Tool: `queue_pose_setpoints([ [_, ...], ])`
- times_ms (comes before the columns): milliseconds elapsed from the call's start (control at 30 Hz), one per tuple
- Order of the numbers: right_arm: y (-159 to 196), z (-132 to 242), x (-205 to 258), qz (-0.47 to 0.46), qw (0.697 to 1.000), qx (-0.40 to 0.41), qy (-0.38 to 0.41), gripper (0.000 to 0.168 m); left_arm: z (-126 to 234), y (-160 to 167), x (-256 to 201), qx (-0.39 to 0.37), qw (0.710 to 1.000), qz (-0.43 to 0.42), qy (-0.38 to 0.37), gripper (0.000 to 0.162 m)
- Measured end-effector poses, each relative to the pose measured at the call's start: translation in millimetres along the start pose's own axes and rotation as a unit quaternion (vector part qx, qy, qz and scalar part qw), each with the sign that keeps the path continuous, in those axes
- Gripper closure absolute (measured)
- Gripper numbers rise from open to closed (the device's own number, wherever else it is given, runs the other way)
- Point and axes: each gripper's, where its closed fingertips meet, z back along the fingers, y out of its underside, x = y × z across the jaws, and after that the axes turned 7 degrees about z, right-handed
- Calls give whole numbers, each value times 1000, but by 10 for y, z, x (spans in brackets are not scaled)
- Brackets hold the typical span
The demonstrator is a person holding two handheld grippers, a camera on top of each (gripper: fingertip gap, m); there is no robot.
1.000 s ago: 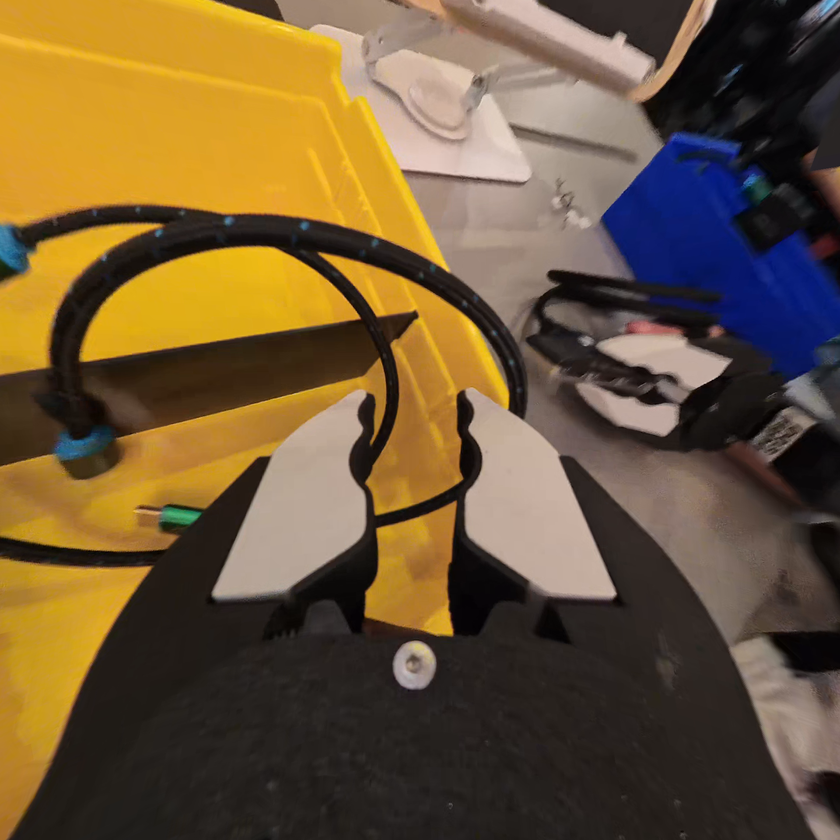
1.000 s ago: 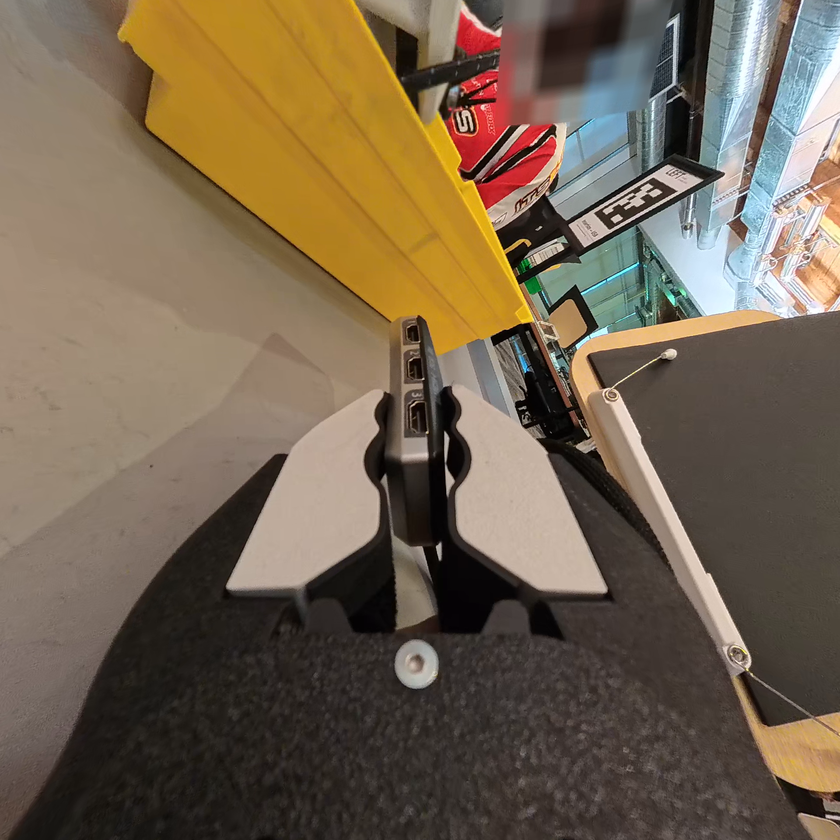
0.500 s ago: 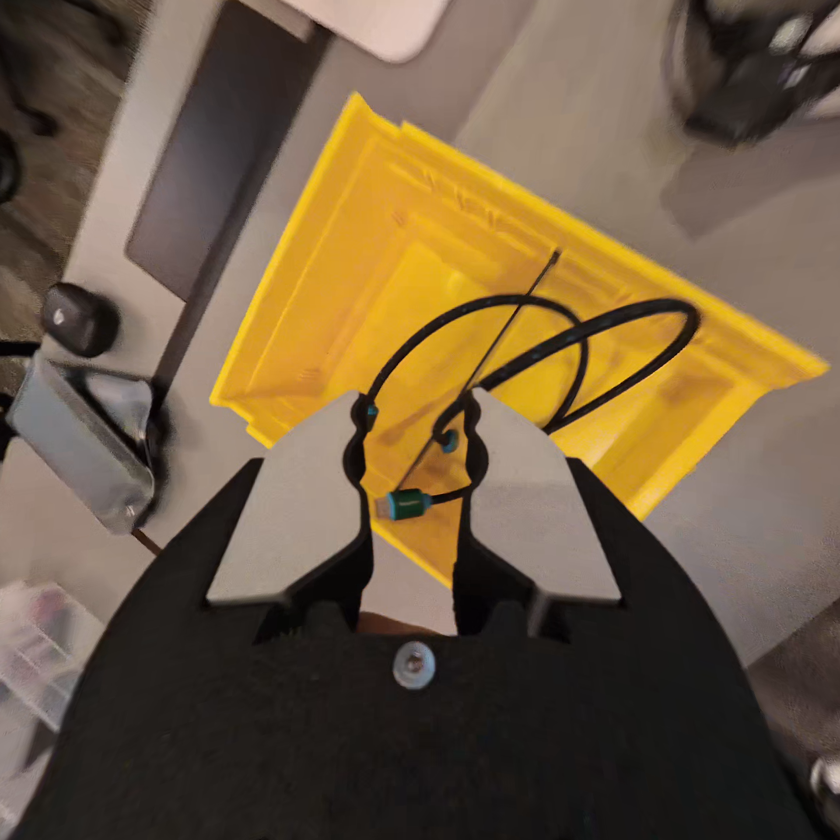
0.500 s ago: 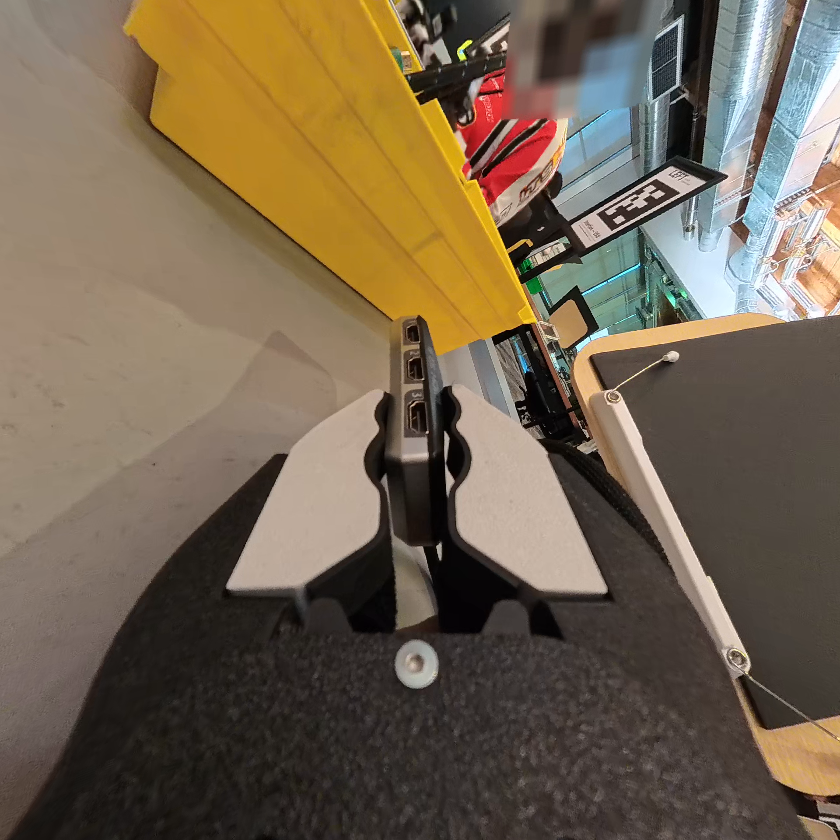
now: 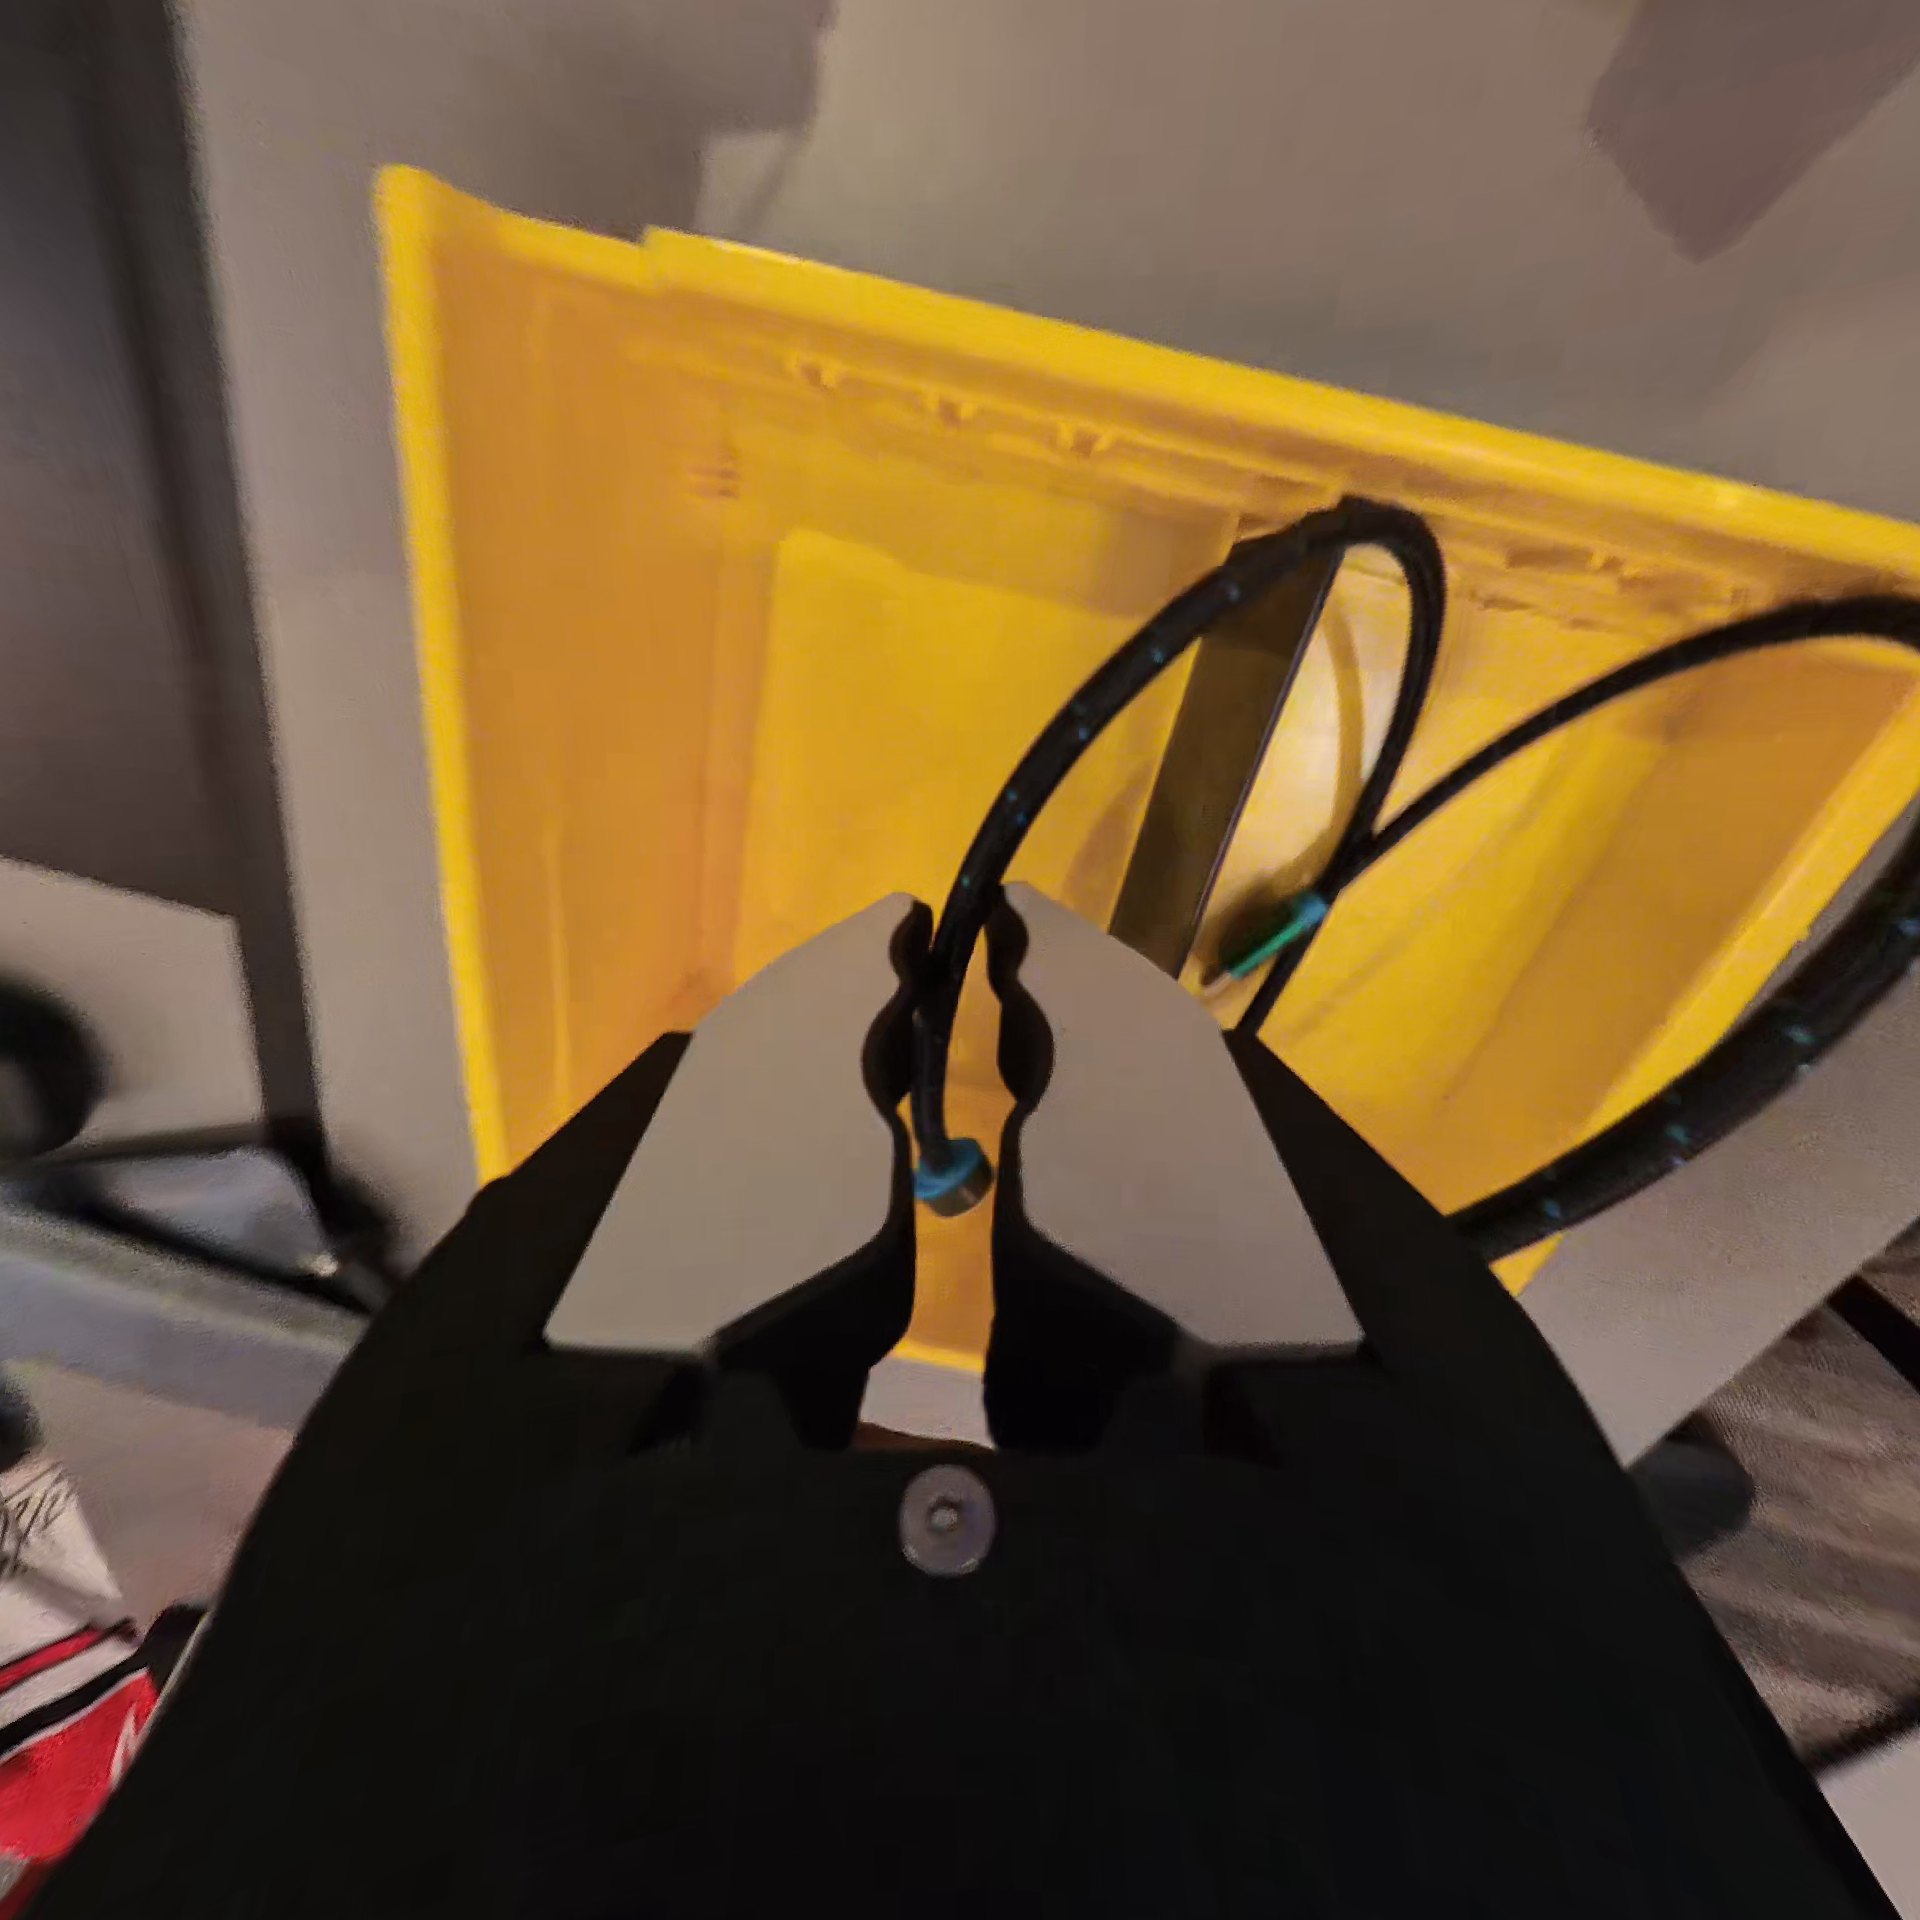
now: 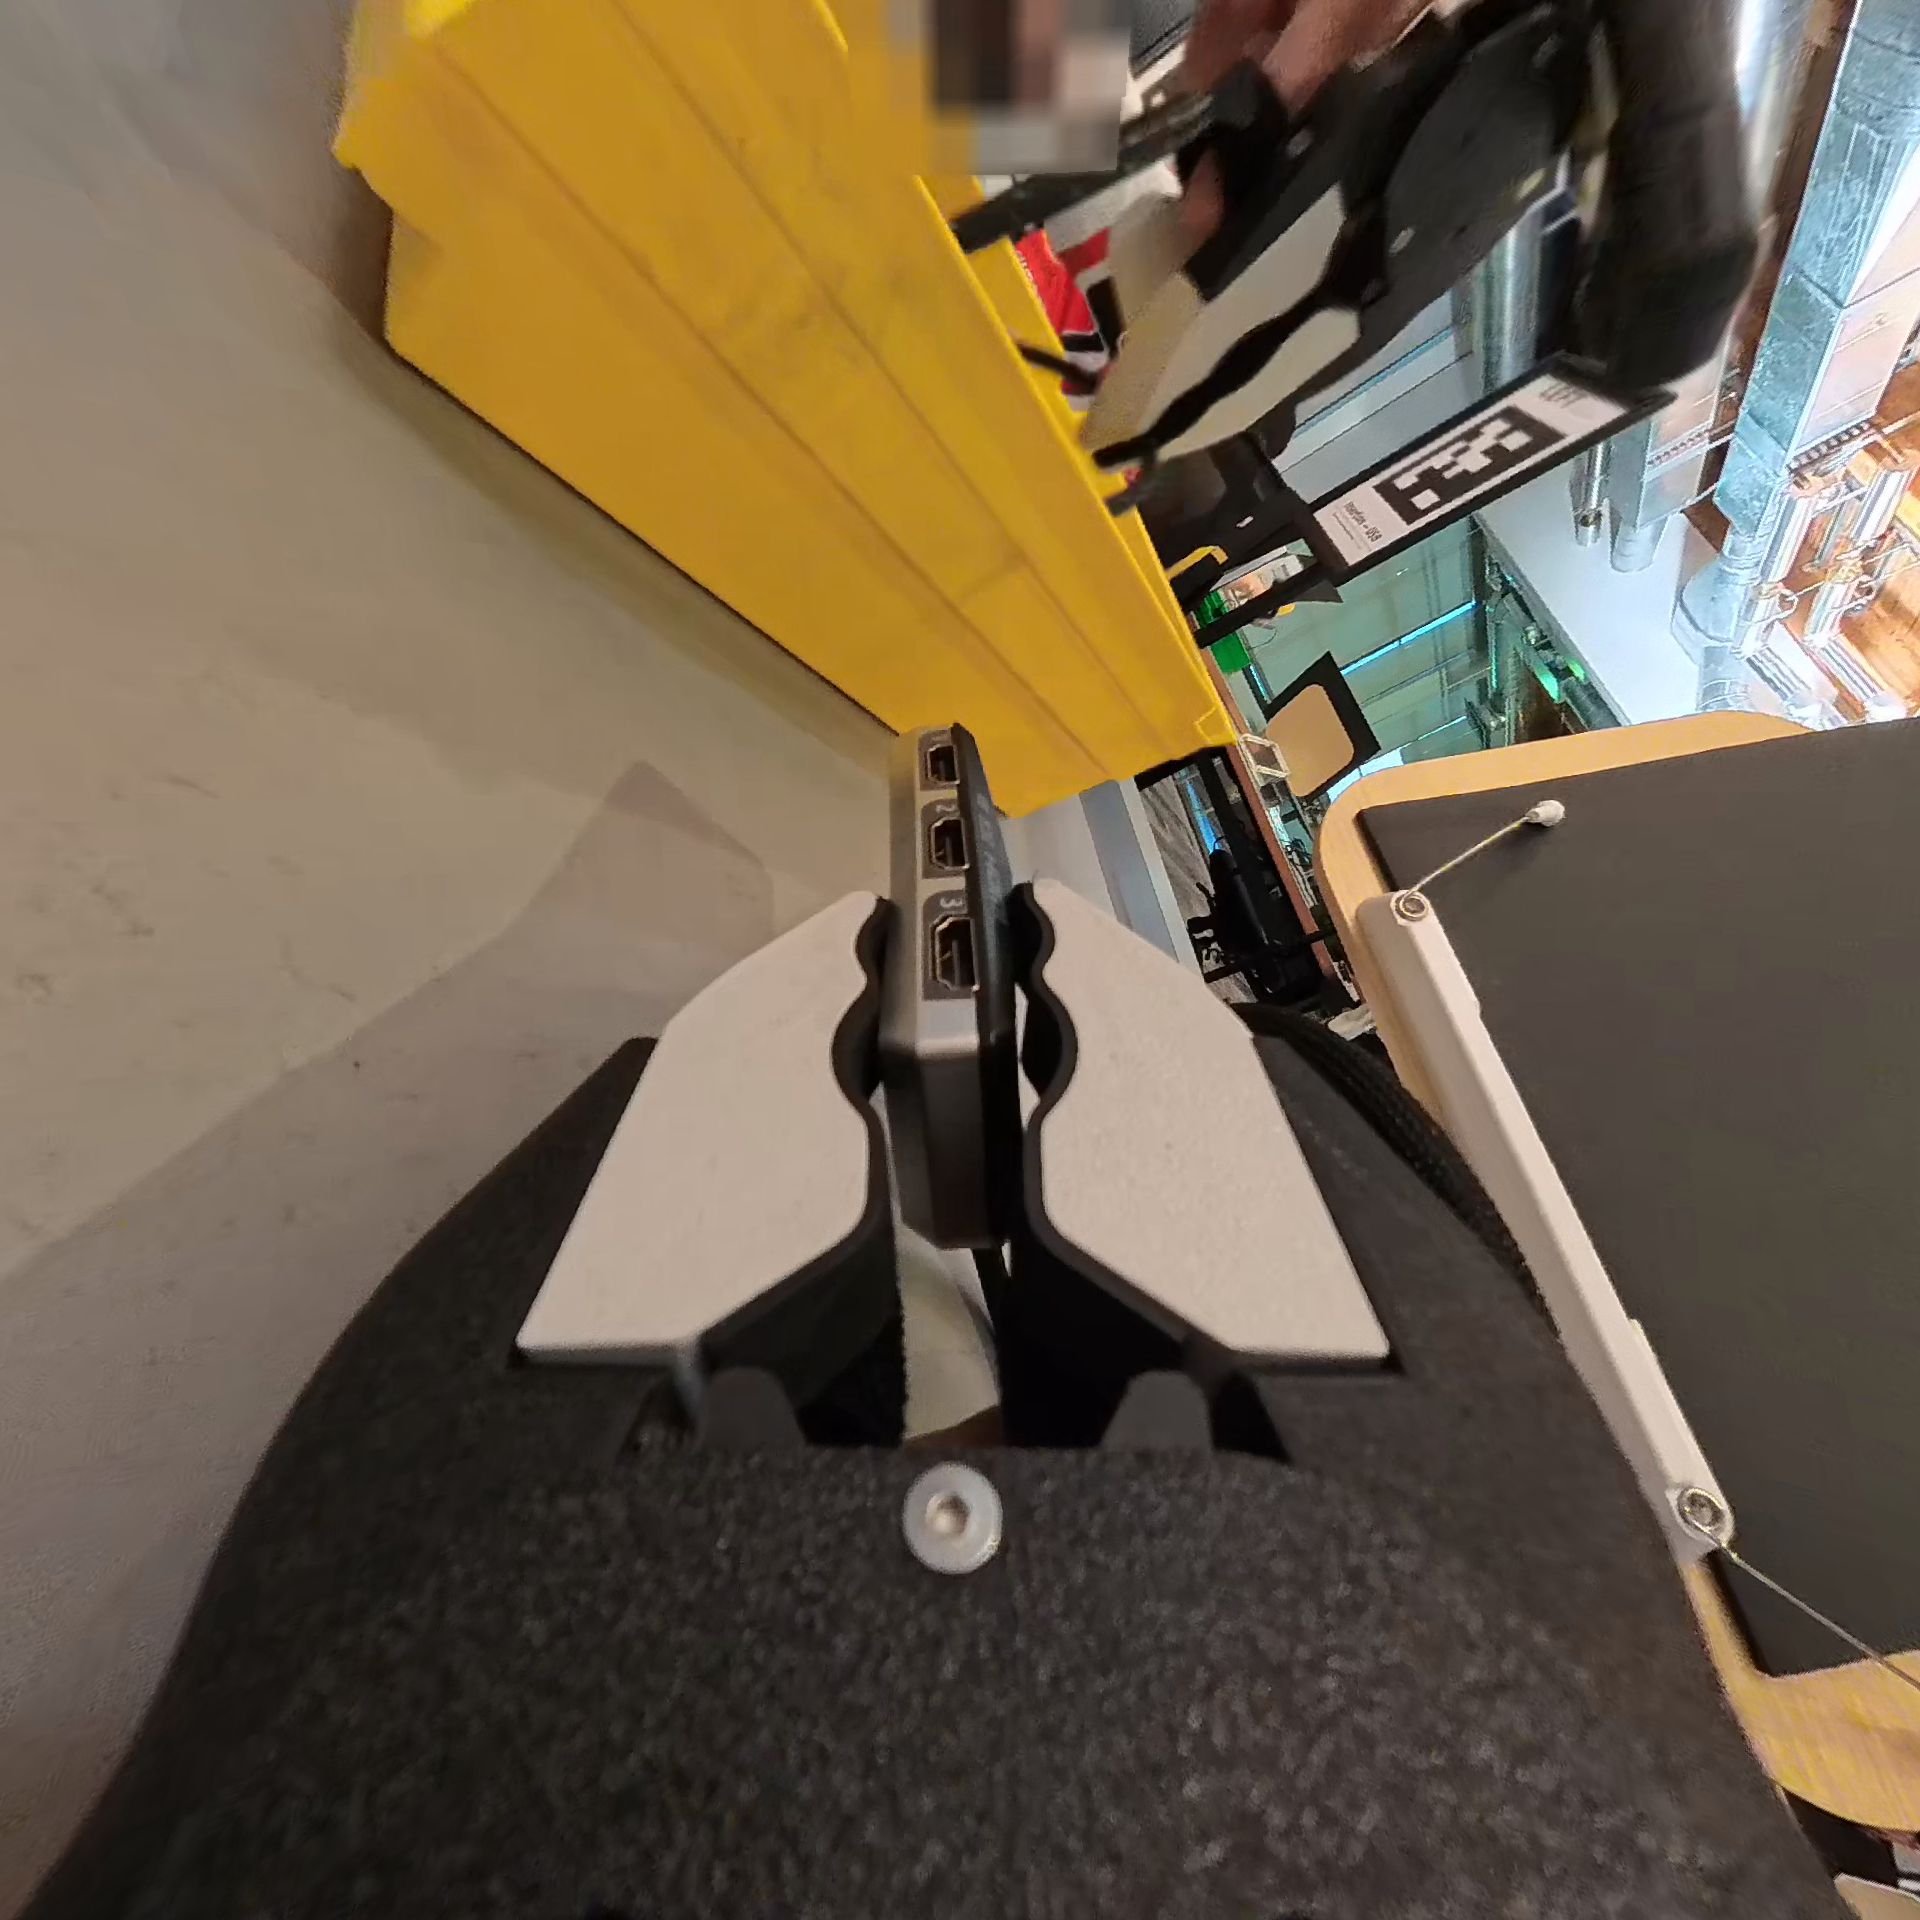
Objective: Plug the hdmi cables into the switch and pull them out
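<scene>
**A:** What sits between the jaws of the left gripper [image 5: 951, 935]?

**B:** A black braided HDMI cable [image 5: 1049, 758] with blue flecks runs between them, its blue-banded plug end [image 5: 948, 1187] low in the gap. The jaws stand narrowly apart around the cable. The blur keeps me from telling whether they pinch it or only flank it.

**A:** And beyond that?

**B:** The cable arcs up and away from the jaws over a yellow bin [image 5: 582, 727], which lies directly below and ahead of the gripper. Inside the bin, right of the jaws, a dark flat divider [image 5: 1216, 790] stands on edge, and a green-tipped connector [image 5: 1262, 940] lies beside it. A second black loop [image 5: 1662, 717] crosses the bin's right side. The grey worktop [image 5: 1195, 156] surrounds the bin.

**A:** The right gripper [image 6: 951, 914]?

**B:** Its jaws are closed on the switch [image 6: 940, 1049], a slim dark grey box held edge-up, with three ports in a row facing the camera.

**A:** Around the switch?

**B:** The yellow bin's outer wall [image 6: 727, 416] rises just beyond its far end. Above the bin's rim, the left gripper [image 6: 1247, 312] appears, blurred. To the switch's right is a black panel [image 6: 1662, 1143] with a pale wooden edge.
</scene>
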Motion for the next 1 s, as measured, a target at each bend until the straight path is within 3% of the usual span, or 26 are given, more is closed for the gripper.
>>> queue_pose_setpoints([
  [300,-1,2,-9,-1,1000,0,2,147,821,125,67,-122,986,46,-100,156],
  [600,0,14,-33,1,1000,0,11,147,1386,129,224,-207,948,92,-225,156],
  [733,-1,26,-77,-4,1000,-3,21,147,1857,96,118,-284,911,129,-270,156],
  [1000,1,40,-122,-18,999,-8,28,147,2755,45,-350,-429,805,199,-358,156],
])
